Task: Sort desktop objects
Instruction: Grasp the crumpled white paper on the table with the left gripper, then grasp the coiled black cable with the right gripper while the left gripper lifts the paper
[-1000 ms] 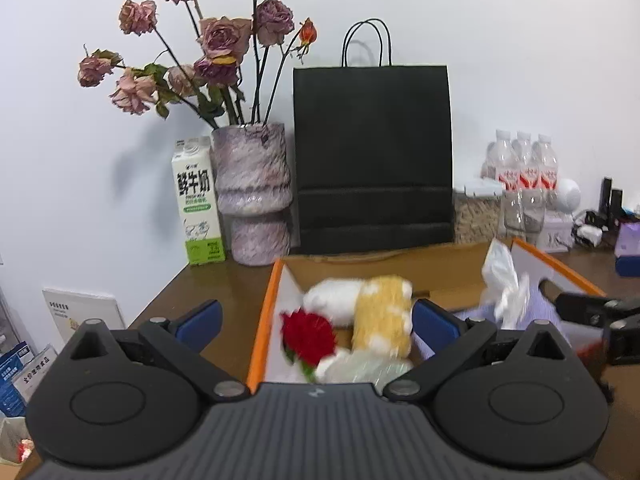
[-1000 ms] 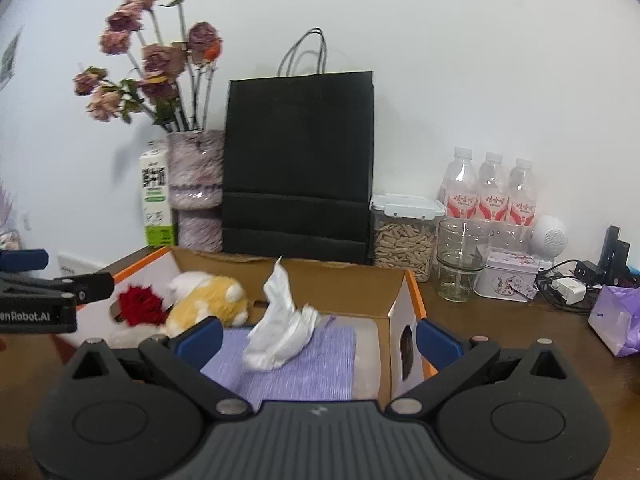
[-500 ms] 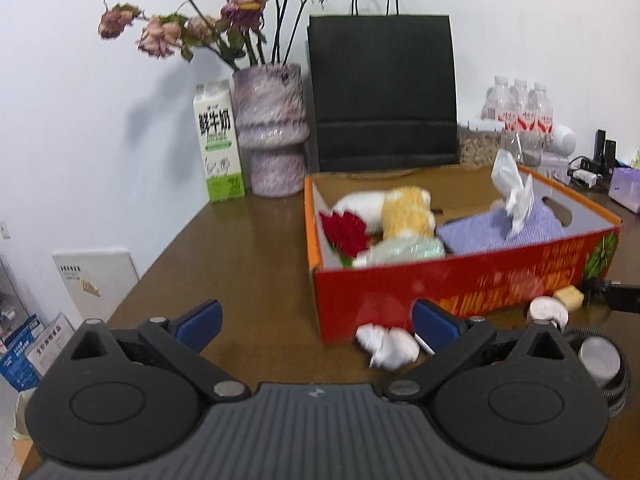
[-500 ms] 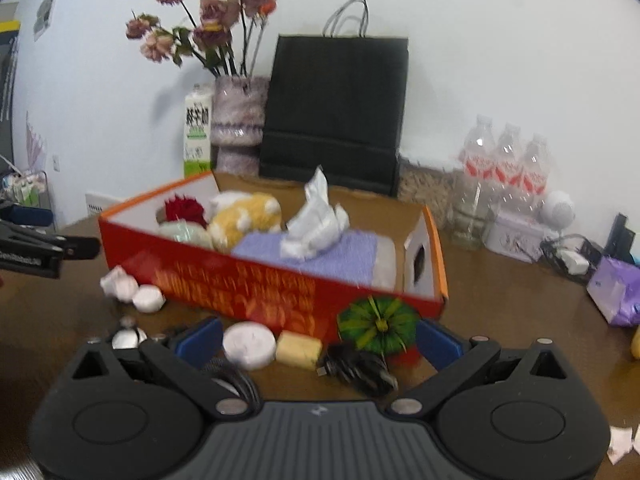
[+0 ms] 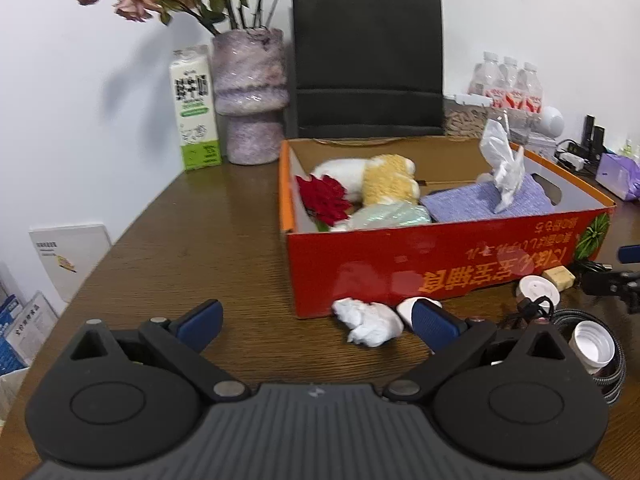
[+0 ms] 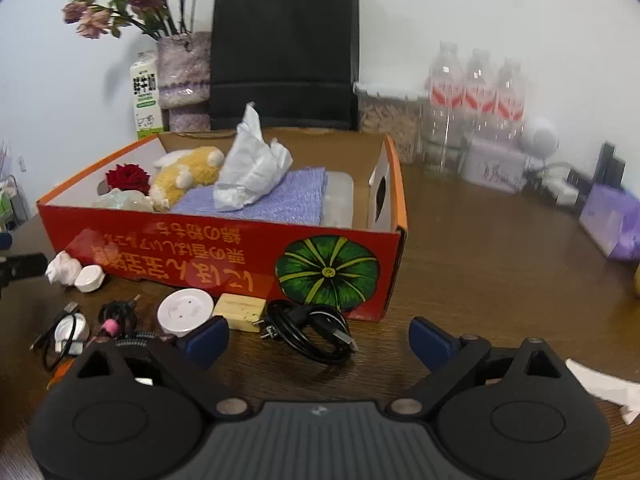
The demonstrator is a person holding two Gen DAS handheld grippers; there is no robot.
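1. Here, left gripper [image 5: 316, 322] gapes wide, empty; crumpled white tissue [image 5: 366, 320] at 1 o'clock, touching glossy red cardboard box [image 5: 440, 264].
2. Right gripper [image 6: 318, 340] spread, empty; coiled black cable [image 6: 310, 330] at 12 o'clock.

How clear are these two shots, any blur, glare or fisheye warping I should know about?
Left wrist view: mostly sharp near the centre, the red box front shows pale glare patches, and the desk edge bows from fisheye distortion. Right wrist view: softer overall, the water bottles and the items on the far right are smeared, and the black cable up close stays fairly crisp.
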